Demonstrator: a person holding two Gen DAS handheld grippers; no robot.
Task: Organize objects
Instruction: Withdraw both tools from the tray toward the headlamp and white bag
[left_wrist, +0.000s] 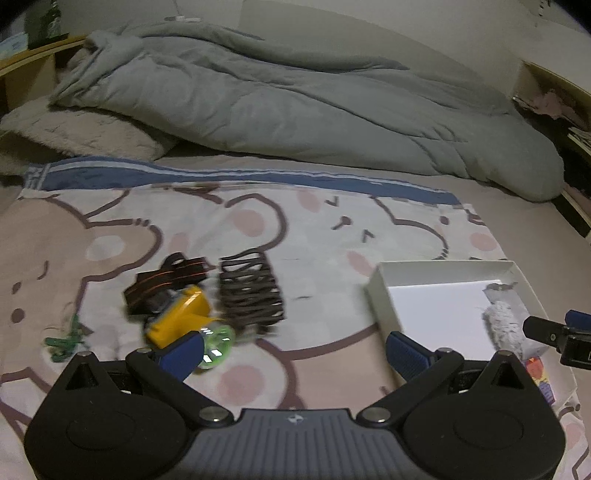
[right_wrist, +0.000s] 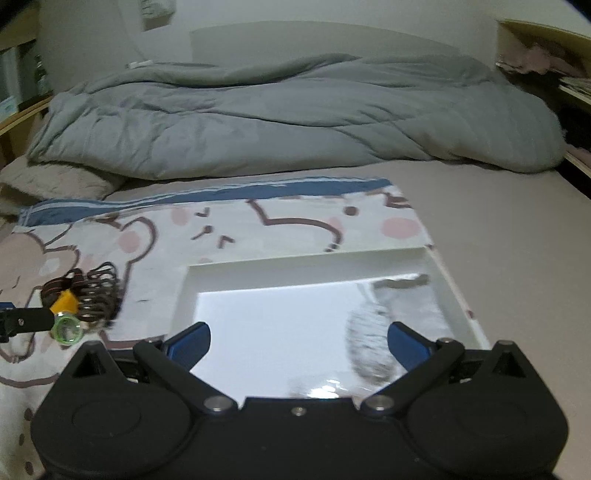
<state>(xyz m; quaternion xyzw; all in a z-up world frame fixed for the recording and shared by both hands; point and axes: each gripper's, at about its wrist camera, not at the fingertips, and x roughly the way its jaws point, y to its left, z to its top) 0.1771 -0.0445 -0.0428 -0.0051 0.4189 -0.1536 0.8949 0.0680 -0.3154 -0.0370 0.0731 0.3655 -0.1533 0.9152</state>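
Note:
A yellow headlamp (left_wrist: 177, 317) with a green lens (left_wrist: 216, 345) and a dark strap lies on the cartoon-print cloth (left_wrist: 295, 229), beside a dark wire coil (left_wrist: 251, 291). My left gripper (left_wrist: 295, 349) hangs open just in front of them, its left finger beside the lens. The white shallow box (left_wrist: 384, 291) sits to the right and holds a grey fluffy item (left_wrist: 504, 325). My right gripper (right_wrist: 299, 341) is open over the white box (right_wrist: 295, 269), with the grey fluffy item (right_wrist: 369, 339) near its right finger. The headlamp (right_wrist: 64, 302) and coil (right_wrist: 98, 291) show at far left there.
A rumpled grey duvet (left_wrist: 295, 99) fills the back of the bed. A beige pillow (left_wrist: 74, 133) lies at back left. Small green clips (left_wrist: 62, 341) rest on the cloth at left. A colourful small item (left_wrist: 539, 373) sits at the box's near right. Wooden shelves flank the bed.

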